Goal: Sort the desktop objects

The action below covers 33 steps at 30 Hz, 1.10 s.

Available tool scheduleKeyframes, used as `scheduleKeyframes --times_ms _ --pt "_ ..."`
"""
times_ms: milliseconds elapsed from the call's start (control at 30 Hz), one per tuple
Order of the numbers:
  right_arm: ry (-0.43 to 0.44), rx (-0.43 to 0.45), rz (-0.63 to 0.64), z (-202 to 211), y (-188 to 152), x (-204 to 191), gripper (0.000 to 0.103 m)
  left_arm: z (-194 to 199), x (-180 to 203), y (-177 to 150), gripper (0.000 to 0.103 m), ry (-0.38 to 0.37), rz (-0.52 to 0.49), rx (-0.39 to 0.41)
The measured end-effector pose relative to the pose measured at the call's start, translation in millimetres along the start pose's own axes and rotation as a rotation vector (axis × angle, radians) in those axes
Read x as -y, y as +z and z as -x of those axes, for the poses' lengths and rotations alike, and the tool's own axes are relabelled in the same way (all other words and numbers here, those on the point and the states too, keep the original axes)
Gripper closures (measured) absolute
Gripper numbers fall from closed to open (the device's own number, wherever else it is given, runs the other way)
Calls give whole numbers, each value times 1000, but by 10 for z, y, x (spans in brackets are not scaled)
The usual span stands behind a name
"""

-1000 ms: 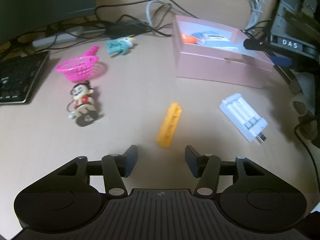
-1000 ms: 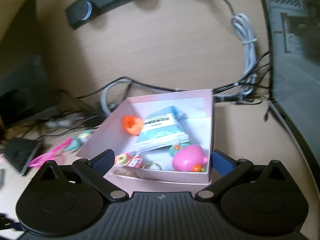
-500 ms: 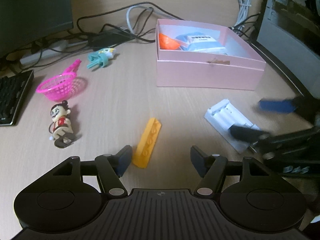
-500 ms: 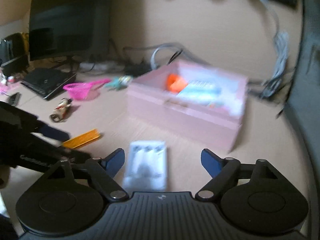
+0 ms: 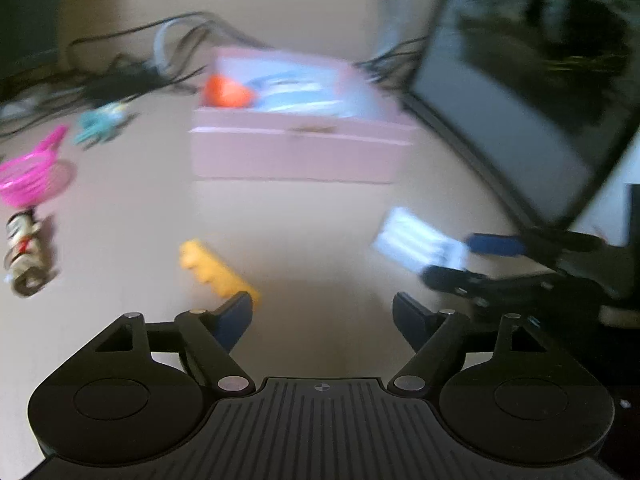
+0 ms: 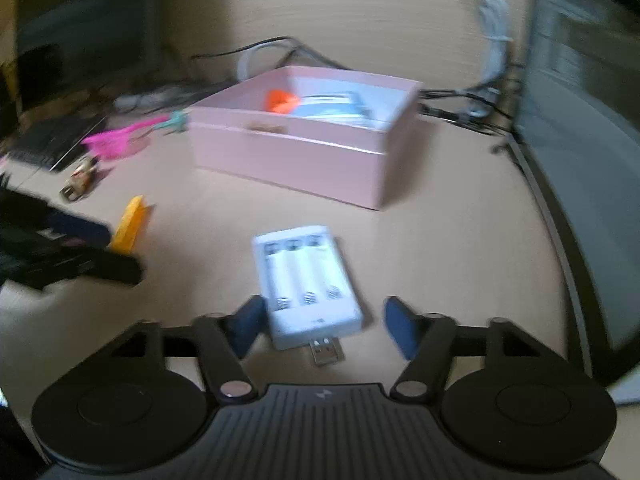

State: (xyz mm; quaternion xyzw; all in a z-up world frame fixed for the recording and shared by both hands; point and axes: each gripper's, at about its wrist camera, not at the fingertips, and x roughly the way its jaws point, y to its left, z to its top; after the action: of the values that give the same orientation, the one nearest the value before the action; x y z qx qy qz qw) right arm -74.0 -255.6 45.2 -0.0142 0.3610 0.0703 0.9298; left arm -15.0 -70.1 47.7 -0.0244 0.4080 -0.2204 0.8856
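A white battery charger (image 6: 306, 286) with a USB plug lies on the desk between the open fingers of my right gripper (image 6: 324, 326), which is empty. It also shows in the left wrist view (image 5: 420, 240). A yellow block (image 5: 216, 270) lies just ahead of the left finger of my open, empty left gripper (image 5: 322, 314); it also shows in the right wrist view (image 6: 130, 224). An open pink box (image 6: 296, 148) holding an orange item and a blue-white packet stands farther back. Both views are blurred.
A pink toy basket (image 5: 32, 176), a small figurine (image 5: 24, 252) and a teal toy (image 5: 98, 124) lie at the left. Cables (image 5: 132, 76) run behind the box. A dark computer case (image 6: 580, 160) stands at the right. A keyboard (image 6: 52, 144) lies at the far left.
My right gripper has come down over the charger, which now lies between its fingers. My left gripper has swung right, so the yellow block sits by its left finger.
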Motion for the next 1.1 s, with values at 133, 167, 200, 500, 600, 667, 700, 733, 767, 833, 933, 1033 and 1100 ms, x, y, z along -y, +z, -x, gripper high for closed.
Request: scheduleKeyframes --times_ms 133,167,200,500,600,667,700,733,767,833,933,1033,1100 --pt "-35 17 -54 28 -38 165 19 -2 -47 4 18 122 -30 27" --pt "-38 23 -67 28 -49 185 17 -27 -74 13 18 166 -38 26" --pt "-36 25 -74 32 -64 196 17 -53 -118 29 18 200 -50 20" --pt "-23 55 -143 106 -151 322 6 -252 -124 165 15 62 4 -77" --pt "-21 46 -196 86 -150 402 2 -217 68 139 13 -63 -14 -53" --pt "-15 46 -208 86 -152 425 0 -121 186 101 9 -82 -78 -4" --pt "-15 46 -207 85 -154 422 0 -77 223 81 8 -42 -124 27" --pt "-17 46 -204 81 -154 417 0 -68 236 69 8 20 -154 41" --pt "-18 45 -200 78 -155 410 0 -84 223 74 8 95 -176 44" --pt "-6 43 -188 69 -154 402 0 -157 148 90 8 246 -182 31" --pt "16 43 -176 68 -157 388 0 -271 -32 157 8 302 -53 -40" --pt "10 44 -180 67 -156 377 0 -358 -69 180 8 325 43 -104" --pt "1 36 -163 58 -151 351 0 -373 -29 185 8 316 61 -108"
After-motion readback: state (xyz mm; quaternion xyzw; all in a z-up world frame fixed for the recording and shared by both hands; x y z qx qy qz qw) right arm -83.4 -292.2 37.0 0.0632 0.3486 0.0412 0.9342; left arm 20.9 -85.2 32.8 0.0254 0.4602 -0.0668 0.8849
